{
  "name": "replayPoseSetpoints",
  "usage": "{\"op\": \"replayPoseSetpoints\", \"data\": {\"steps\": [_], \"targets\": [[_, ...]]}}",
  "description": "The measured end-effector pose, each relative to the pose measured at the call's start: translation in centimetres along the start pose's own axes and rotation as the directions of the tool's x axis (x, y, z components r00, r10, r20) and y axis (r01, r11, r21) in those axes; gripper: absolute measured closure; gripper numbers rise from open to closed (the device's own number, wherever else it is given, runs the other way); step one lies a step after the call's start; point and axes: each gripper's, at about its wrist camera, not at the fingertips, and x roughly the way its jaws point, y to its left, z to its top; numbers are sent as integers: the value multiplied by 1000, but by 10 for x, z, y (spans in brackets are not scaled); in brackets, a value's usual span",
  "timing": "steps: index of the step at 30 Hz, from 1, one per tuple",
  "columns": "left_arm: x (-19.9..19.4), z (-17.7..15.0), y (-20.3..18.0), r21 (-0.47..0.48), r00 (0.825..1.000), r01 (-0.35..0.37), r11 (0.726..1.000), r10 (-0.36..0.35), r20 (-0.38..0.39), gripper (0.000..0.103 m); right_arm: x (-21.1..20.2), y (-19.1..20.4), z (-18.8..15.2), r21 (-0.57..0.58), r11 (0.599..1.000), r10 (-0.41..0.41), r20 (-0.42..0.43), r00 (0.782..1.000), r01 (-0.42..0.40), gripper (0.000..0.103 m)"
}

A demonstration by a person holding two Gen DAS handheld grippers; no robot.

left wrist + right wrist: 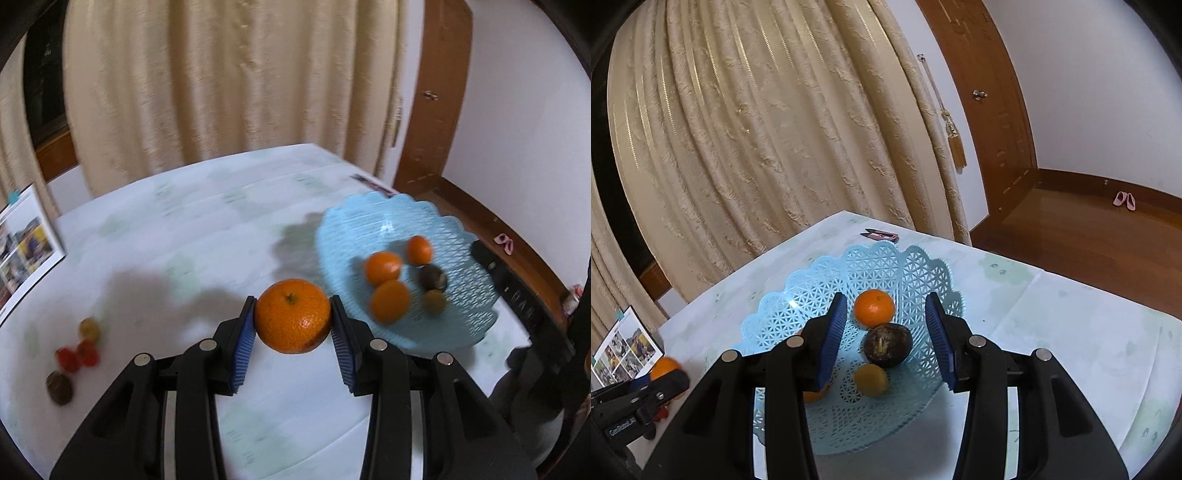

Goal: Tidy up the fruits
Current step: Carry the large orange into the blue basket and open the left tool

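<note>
My left gripper point(293, 319) is shut on a large orange point(293, 315) and holds it above the table, left of the light blue lattice basket point(354, 225). The basket holds several oranges point(383, 267), a dark purple fruit point(432, 277) and a small yellowish fruit point(434, 301). My right gripper point(886, 341) is open and empty above the basket point(916, 273), over an orange point(874, 308), the dark fruit point(887, 345) and a yellow fruit point(870, 379). The left gripper with its orange point(665, 367) shows at the lower left of the right wrist view.
Small loose fruits lie on the table at the left: a yellow one point(89, 328), red ones point(77, 356) and a dark one point(59, 387). A photo booklet point(26, 240) stands at the table's left edge. A small red and dark object point(881, 234) lies behind the basket. Curtains hang behind.
</note>
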Motion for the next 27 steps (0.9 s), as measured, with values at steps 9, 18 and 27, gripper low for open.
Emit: {"op": "replayPoseSetpoints", "data": {"steps": [9, 18, 27], "targets": [[25, 21, -40, 30, 997, 73, 997, -73, -2, 63, -2, -4, 0, 22, 1000, 4, 13, 1000, -5, 49], [19, 27, -23, -22, 998, 48, 999, -48, 27, 46, -7, -6, 2, 43, 999, -6, 41, 999, 4, 42], [4, 21, 4, -72, 999, -10, 997, 13, 40, 32, -13, -4, -1, 22, 1000, -18, 76, 997, 16, 41]]}}
